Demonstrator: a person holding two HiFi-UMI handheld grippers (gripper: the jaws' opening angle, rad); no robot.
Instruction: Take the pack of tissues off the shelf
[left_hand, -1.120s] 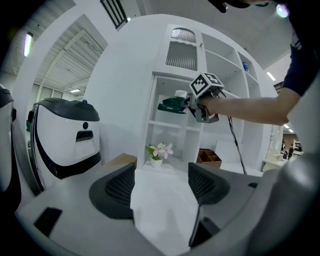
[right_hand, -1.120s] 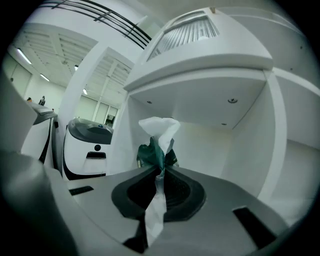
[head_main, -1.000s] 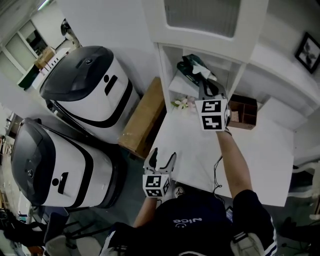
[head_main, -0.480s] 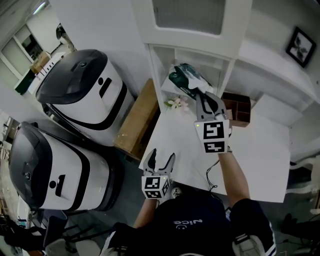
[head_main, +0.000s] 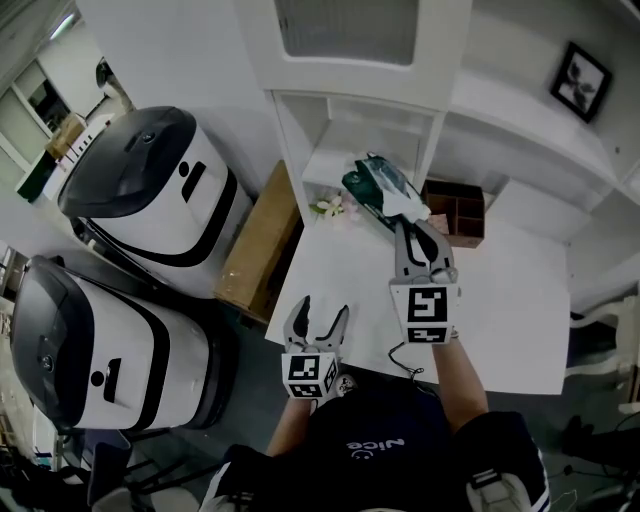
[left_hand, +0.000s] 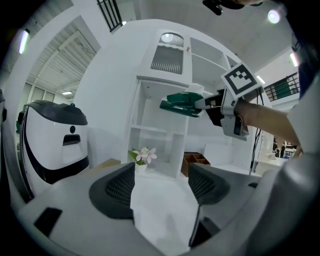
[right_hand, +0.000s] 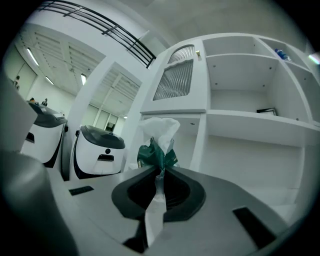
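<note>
The green pack of tissues (head_main: 382, 188) with a white end hangs in the air in front of the white shelf unit (head_main: 355, 150), held out over the white table (head_main: 500, 300). My right gripper (head_main: 415, 222) is shut on the pack's near end; in the right gripper view the green wrapper (right_hand: 157, 155) is pinched between the jaws. In the left gripper view the tissue pack (left_hand: 181, 103) shows held up beside the shelf. My left gripper (head_main: 317, 322) stands open over the table's near-left edge, with nothing between its fingers.
A small pot of white flowers (head_main: 330, 208) sits at the foot of the shelf unit. A brown wooden organiser (head_main: 455, 210) stands to its right. Two large white-and-black machines (head_main: 140, 190) and a cardboard box (head_main: 255, 245) stand left of the table.
My right gripper has drawn back from the shelf toward me, carrying the tissue pack out of the compartment and over the table. The left gripper has hardly moved.
</note>
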